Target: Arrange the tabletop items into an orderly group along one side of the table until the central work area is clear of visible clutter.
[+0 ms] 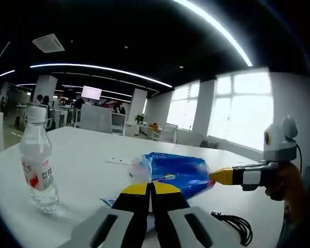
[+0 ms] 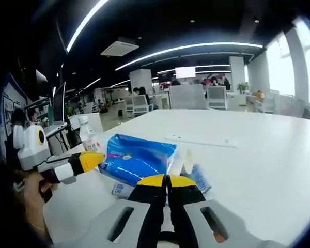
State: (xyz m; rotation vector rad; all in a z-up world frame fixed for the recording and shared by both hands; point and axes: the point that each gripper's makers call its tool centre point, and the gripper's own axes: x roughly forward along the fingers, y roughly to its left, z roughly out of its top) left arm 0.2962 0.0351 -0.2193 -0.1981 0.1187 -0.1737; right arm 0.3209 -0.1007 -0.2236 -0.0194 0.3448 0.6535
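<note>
A blue plastic packet [image 1: 178, 173] [image 2: 137, 157] is held between the two grippers above the white table [image 1: 93, 150]. My left gripper [image 1: 151, 188], yellow-tipped, is shut on the packet's near edge; in the right gripper view it [image 2: 95, 159] comes in from the left at the packet's left corner. My right gripper [image 2: 167, 181] is shut on the other end; in the left gripper view it [image 1: 217, 176] meets the packet's tapered right corner. A clear water bottle [image 1: 39, 163] [image 2: 87, 134] stands upright to one side.
A thin white strip [image 1: 118, 161] [image 2: 201, 140] lies flat beyond the packet. A black coiled cable [image 1: 233, 225] lies near the table's front. A small blue-and-white sachet [image 2: 197, 178] lies under the packet. Office desks and chairs stand far behind.
</note>
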